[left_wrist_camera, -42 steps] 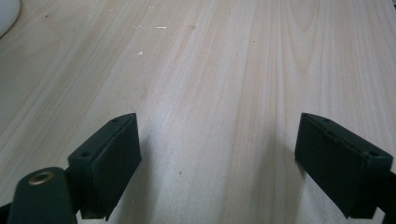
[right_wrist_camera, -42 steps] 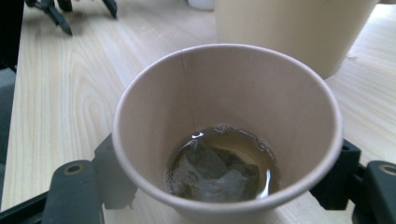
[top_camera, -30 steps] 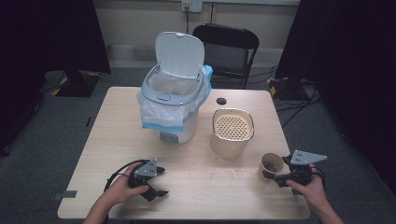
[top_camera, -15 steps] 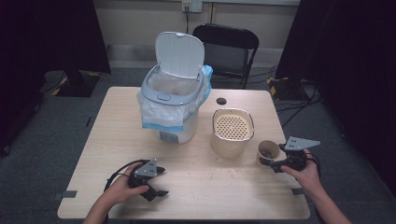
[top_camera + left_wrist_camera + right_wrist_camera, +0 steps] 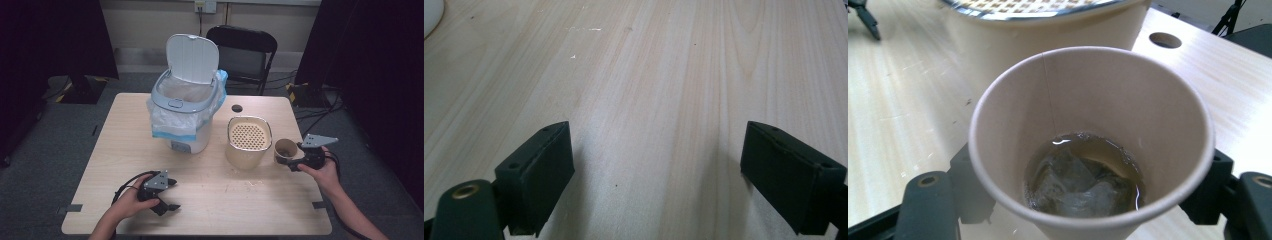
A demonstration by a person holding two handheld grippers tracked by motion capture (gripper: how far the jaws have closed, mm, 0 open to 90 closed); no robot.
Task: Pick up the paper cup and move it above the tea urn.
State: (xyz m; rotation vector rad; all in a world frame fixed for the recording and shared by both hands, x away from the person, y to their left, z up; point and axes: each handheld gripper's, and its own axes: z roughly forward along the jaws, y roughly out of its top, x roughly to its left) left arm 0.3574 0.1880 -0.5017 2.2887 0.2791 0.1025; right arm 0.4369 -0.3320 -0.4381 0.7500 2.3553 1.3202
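Nearest us, the left hand-held gripper [image 5: 167,195] rests on the bench [image 5: 250,210], jaws apart over bare wood. In our right gripper view the paper cup [image 5: 1093,145] holds brown liquid and a teabag [image 5: 1083,182]. The right hand-held gripper [image 5: 295,159] clasps it, just beside the strainer pot [image 5: 248,141].

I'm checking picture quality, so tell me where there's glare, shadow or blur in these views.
High view: dark surroundings, evenly lit table, slightly soft detail. Left gripper view: soft shadows under the black jaws, wood grain sharp farther off. Right gripper view: small glints on the liquid in the paper cup, whose near rim is blurred; the strainer container behind is clipped at the top.
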